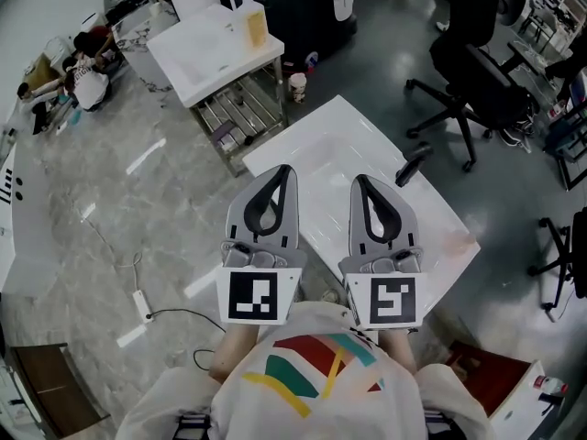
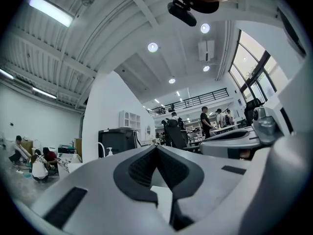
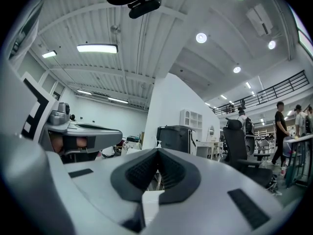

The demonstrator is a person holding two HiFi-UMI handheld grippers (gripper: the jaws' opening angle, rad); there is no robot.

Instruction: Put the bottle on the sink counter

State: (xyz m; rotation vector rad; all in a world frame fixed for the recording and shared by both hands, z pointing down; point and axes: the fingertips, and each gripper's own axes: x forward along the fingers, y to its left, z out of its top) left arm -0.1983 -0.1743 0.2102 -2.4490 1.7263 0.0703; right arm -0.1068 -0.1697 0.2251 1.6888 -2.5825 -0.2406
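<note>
A pump bottle (image 1: 254, 21) with yellowish liquid stands on a white sink counter (image 1: 206, 62) at the far upper left; it shows small and distant in the left gripper view (image 2: 108, 152) and the right gripper view (image 3: 158, 144). Below my hands lies a second white sink counter (image 1: 321, 145) with a black tap (image 1: 413, 165). My left gripper (image 1: 282, 169) (image 2: 156, 147) and right gripper (image 1: 359, 180) (image 3: 157, 151) hover side by side over it, pointing roughly level. Both are shut with their tips together and nothing between them. Both are far from the bottle.
A black office chair (image 1: 477, 71) stands at the upper right. A cup (image 1: 297, 86) sits on the floor between the two counters. People crouch at the far left (image 1: 87, 71). A power strip with cable (image 1: 142, 302) lies on the floor, a red box (image 1: 495, 379) at lower right.
</note>
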